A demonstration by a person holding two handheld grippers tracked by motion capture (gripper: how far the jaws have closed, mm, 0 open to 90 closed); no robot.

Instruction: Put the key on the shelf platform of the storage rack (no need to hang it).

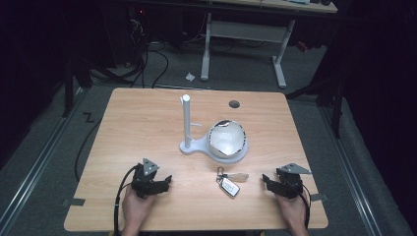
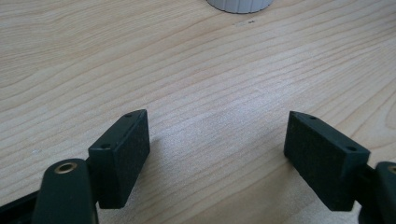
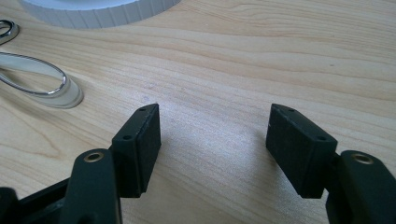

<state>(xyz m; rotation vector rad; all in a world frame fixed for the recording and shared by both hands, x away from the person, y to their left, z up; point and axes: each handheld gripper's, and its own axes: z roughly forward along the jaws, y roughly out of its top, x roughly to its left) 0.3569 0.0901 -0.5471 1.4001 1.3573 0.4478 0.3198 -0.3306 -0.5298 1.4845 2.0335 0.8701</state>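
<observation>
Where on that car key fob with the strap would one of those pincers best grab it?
Probably the strap loop of the grey car key fob: the fob lies flat on the wooden table, while the loop stands on edge. Come from the right with the right hand-held gripper, its jaws open.

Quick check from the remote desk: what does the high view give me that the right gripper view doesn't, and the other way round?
High view alone: the white post on its stand, the bowl-shaped dish, the car key fob, and the left gripper. Right gripper view alone: close detail of the bare gap between its open jaws, nothing held. Shared: the wooden table, the stand's ribbed white base, the key's loop, and the right gripper.
</observation>
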